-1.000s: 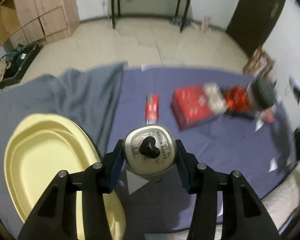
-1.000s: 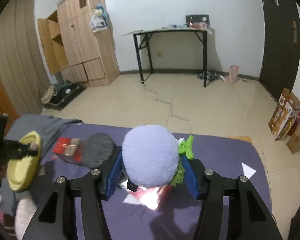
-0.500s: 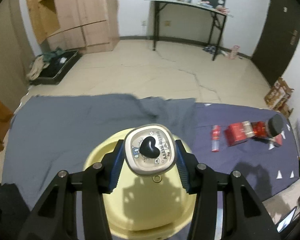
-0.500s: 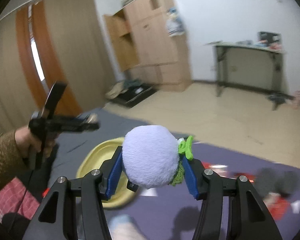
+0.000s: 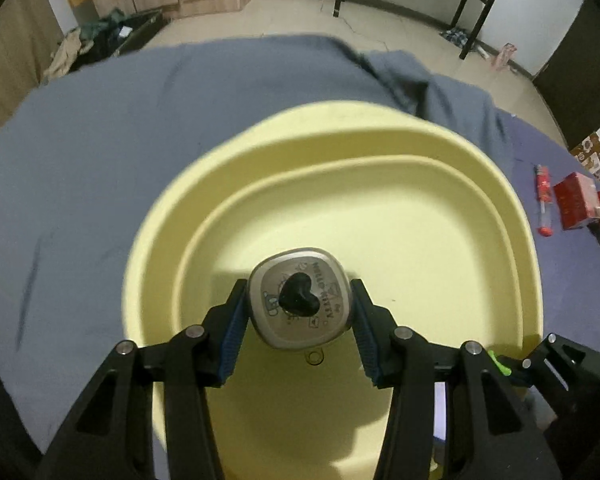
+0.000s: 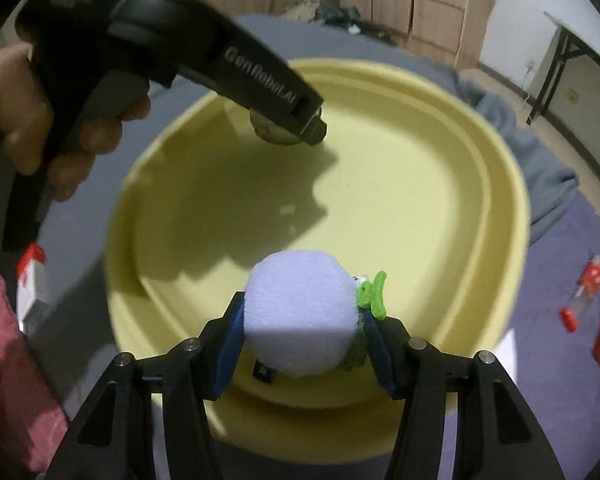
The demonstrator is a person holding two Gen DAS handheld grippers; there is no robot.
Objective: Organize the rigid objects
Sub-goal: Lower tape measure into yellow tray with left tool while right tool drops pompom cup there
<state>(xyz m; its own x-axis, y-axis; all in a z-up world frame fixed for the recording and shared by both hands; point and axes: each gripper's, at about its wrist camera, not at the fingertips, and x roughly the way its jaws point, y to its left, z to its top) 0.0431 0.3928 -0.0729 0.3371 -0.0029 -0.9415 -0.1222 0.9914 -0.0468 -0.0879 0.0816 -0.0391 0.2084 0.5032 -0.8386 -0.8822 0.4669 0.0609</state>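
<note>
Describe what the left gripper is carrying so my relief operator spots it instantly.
Find the big yellow basin on the grey-blue cloth. Over its middle, the left gripper clamps a small rounded-square silver tin; only it has a black heart knob.

Two grippers: left gripper [image 5: 299,322], right gripper [image 6: 303,334], each with one item clamped between its blue pads.

One metal tin [image 5: 299,297] with a black heart knob, in the left gripper.

One pale lavender plush ball [image 6: 302,314] with a green loop, in the right gripper.

One yellow basin [image 5: 512,216], near centre.

One grey cloth [image 5: 100,128], spread far and left.

One red tube [image 5: 543,200], far right.

Red boxes [image 5: 576,205] at the right edge: at least one; the rest are cut off, count unclear.

One hand [image 6: 28,120], upper left in the right wrist view.
</note>
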